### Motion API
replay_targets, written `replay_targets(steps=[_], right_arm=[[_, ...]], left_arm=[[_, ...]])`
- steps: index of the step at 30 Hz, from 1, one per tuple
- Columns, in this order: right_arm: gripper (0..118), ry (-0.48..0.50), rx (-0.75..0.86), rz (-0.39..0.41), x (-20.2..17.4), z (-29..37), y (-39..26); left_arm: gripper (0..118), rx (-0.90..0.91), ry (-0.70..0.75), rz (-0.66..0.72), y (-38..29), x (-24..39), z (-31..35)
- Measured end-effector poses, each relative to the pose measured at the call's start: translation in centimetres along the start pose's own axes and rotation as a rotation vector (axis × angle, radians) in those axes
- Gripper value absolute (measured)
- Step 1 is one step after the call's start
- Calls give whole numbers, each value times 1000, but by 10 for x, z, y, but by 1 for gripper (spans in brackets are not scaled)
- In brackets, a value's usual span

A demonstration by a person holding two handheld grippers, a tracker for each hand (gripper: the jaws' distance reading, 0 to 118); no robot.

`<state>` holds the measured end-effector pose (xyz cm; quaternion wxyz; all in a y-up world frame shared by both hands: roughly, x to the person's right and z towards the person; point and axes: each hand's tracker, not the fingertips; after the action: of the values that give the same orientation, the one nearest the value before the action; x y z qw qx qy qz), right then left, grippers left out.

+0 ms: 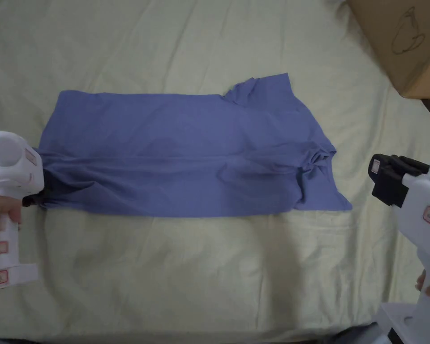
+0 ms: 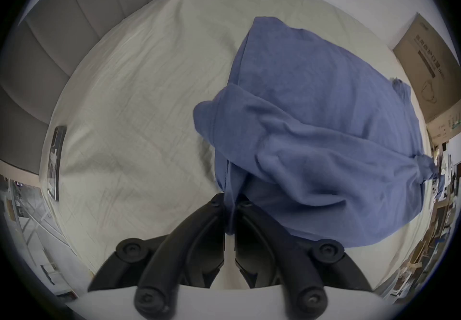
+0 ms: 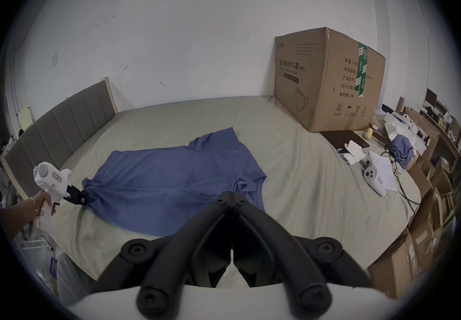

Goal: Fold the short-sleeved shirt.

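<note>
1. The head view looks straight down on a blue short-sleeved cotton shirt (image 1: 187, 152) spread on a pale green bed sheet (image 1: 209, 268), with a corner of a large brown cardboard box (image 1: 402, 40) at the top right. The right gripper view adds what that downward look leaves out: a grey padded headboard (image 3: 62, 121) at the far left of the bed, a white wall (image 3: 199, 26) behind it, and a white handheld controller (image 3: 374, 178) lying on papers by the bed's right edge.
2. The left gripper view sits close to the cloth and shows the shirt's hem edge running down between its own black jaws.
3. The left gripper (image 2: 230, 203) is clamped on the shirt's left end, both jaws pressing a bunched edge of fabric; in the right gripper view it appears farther off (image 3: 77, 197), held by a hand (image 3: 41, 199), with the cloth gathered at its tip.
4. The right gripper (image 3: 230, 198) has its jaws closed tip to tip with nothing between them. In the head view it (image 1: 380, 177) hovers just off the shirt's right end, apart from the cloth.
5. The shirt lies mid-bed, folded into a long strip. Its long axis runs left to right across the head view, hem end at the left gripper, collar and a rumpled sleeve toward the right gripper.
</note>
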<state>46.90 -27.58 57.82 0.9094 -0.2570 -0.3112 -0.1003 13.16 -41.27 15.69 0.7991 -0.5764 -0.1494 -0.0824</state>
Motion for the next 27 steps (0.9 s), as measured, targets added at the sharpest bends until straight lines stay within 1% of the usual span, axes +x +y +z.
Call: replay_targets(steps=[2, 4, 5, 6, 7, 8, 9, 11, 13, 14, 18, 22, 23, 25, 26, 27], right_arm=[[0, -3, -20, -6, 7, -10, 10], [0, -31, -102, -16, 17, -26, 22], [11, -50, -163, -19, 22, -38, 29], [34, -66, -255, -12, 26, -50, 35], [61, -66, -297, -18, 30, -60, 36], [100, -57, -319, -28, 37, -74, 38], [112, -50, -342, -42, 42, -85, 38], [111, -82, -383, -71, 49, -108, 38], [112, -84, -498, -68, 56, -135, 29], [112, -112, -539, -85, 57, -149, 23], [112, -150, -681, -93, 50, -193, -12], [110, -135, -708, -130, 41, -219, -36], [100, -131, -716, -129, 41, -223, -42], [65, -128, -738, -118, 42, -223, -47], [57, -127, -740, -118, 44, -220, -49], [32, -110, -714, -134, 47, -213, -47]], left_arm=[[4, 33, -46, 56, 3, -10, 10], [4, 73, -100, 104, 3, -18, 25], [4, 92, -118, 118, 1, -21, 32], [4, 110, -137, 132, 0, -23, 39], [4, 113, -129, 123, -1, -21, 42], [4, 117, -127, 111, -2, -19, 45], [4, 118, -121, 95, -3, -17, 44], [4, 119, -107, 72, -6, -14, 44], [4, 114, -91, 56, -6, -11, 43], [4, 110, -87, 57, -6, -10, 41], [4, 93, -67, 61, -7, -7, 35], [4, 77, -53, 64, -9, -5, 30], [4, 72, -50, 71, -10, -6, 28], [4, 66, -49, 78, -12, -4, 29], [4, 63, -48, 78, -13, -4, 30], [4, 62, -49, 78, -13, -4, 30]])
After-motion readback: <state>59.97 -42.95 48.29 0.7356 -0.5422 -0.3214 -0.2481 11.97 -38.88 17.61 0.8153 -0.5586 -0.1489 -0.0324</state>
